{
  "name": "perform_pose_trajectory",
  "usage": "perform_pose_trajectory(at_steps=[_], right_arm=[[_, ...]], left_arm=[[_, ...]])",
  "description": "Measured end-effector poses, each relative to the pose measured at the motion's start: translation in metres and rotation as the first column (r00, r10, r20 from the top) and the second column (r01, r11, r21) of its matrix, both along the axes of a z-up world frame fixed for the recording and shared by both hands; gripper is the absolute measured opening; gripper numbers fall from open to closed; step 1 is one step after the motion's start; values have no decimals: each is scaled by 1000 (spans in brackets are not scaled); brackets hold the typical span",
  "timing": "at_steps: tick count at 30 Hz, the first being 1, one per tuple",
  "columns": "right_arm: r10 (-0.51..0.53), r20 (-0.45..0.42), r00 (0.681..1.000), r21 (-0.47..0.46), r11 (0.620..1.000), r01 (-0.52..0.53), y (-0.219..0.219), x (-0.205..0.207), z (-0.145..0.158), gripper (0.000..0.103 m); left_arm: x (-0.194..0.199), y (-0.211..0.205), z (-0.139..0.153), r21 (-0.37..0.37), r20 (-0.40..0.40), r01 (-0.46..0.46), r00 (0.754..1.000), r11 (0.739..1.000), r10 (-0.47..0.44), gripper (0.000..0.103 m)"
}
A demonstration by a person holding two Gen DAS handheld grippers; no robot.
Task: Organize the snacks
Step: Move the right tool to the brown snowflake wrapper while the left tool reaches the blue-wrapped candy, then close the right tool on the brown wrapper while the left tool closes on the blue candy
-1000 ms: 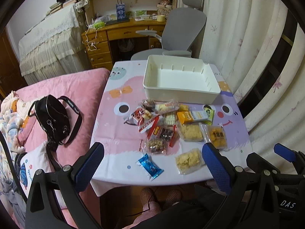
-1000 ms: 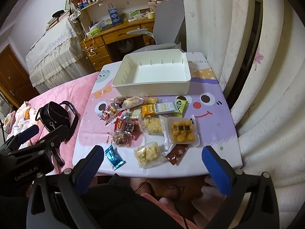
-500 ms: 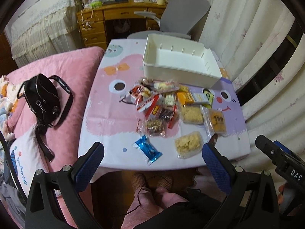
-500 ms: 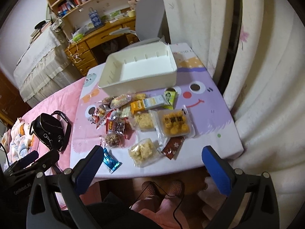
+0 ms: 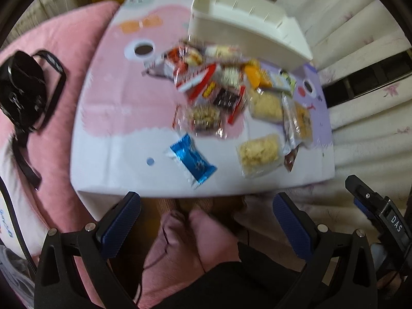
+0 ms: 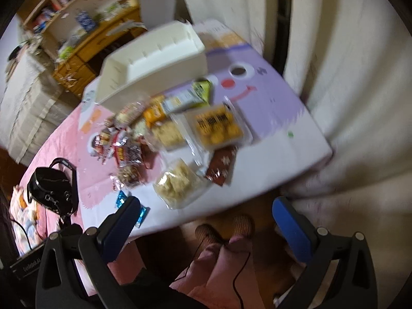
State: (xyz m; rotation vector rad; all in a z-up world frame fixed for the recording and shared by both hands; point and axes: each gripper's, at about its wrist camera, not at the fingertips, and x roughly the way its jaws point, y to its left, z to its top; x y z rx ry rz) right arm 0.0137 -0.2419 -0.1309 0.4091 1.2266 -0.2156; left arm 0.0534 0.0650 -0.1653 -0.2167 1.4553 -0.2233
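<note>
Left wrist view shows us our left gripper [image 5: 206,221], jaws wide apart like our right gripper [image 6: 206,221], nearest the shiny blue foil snack packet [image 5: 191,160], lying diagonally ahead at the cartoon-printed table [image 5: 116,139] edge, before the empty white plastic bin [image 5: 242,23].

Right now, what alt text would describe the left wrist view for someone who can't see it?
A blurred look down at a table strewn with snack packets, a blue packet nearest, and an empty white bin behind. The open left gripper hangs over the person's knees.
</note>
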Motion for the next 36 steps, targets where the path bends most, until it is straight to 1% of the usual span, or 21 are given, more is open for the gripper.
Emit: perform_pose_trajectory(at_steps=[3, 4, 6, 9, 13, 17, 20, 23, 26, 29, 30, 32, 33, 35, 36], right_arm=[[-41, -58, 997, 48, 998, 43, -5, 3, -21, 103], [-46, -75, 996, 66, 997, 51, -6, 4, -27, 103], [-50, -112, 992, 104, 993, 62, -10, 9, -41, 103], [-57, -162, 985, 156, 984, 83, -15, 18, -59, 103], [-67, -230, 971, 217, 969, 118, -31, 38, -89, 102], [-79, -294, 952, 215, 966, 146, -45, 57, -112, 101], [-80, -342, 936, 195, 969, 154, -52, 70, -130, 98], [-71, -378, 923, 182, 972, 149, -53, 81, -146, 93], [-49, -402, 914, 179, 975, 131, -50, 87, -156, 89], [-30, -414, 910, 167, 980, 109, -48, 93, -162, 79], [-26, -414, 910, 162, 982, 102, -47, 94, -164, 78], [-15, -411, 912, 154, 984, 85, -45, 98, -167, 72], [-6, -407, 913, 150, 986, 73, -44, 101, -168, 71], [3, -406, 914, 148, 987, 62, -44, 106, -169, 63], [7, -406, 914, 151, 987, 60, -44, 108, -170, 61]], left_arm=[[9, 0, -19, -2, -63, -6, 998, 1000, 6, 101], [12, 1, -26, -12, -98, -12, 995, 1000, 10, 101], [21, -1, -41, 2, -149, -25, 989, 1000, 25, 101], [32, -4, -58, 19, -201, -37, 979, 999, 40, 101], [47, -8, -85, 39, -287, -72, 955, 997, 81, 100], [61, -11, -112, 51, -351, -102, 929, 993, 113, 100], [68, -10, -126, 66, -373, -144, 914, 987, 159, 99], [72, -11, -137, 95, -388, -170, 901, 981, 194, 95], [73, -12, -147, 113, -405, -181, 890, 977, 212, 89], [74, -14, -155, 123, -421, -195, 878, 973, 229, 79], [74, -14, -156, 124, -423, -199, 875, 972, 233, 75], [75, -15, -160, 126, -421, -205, 875, 971, 239, 70], [74, -14, -162, 127, -418, -208, 876, 970, 243, 66], [73, -15, -162, 141, -413, -215, 874, 967, 254, 61], [73, -18, -163, 143, -409, -217, 875, 966, 257, 58]])
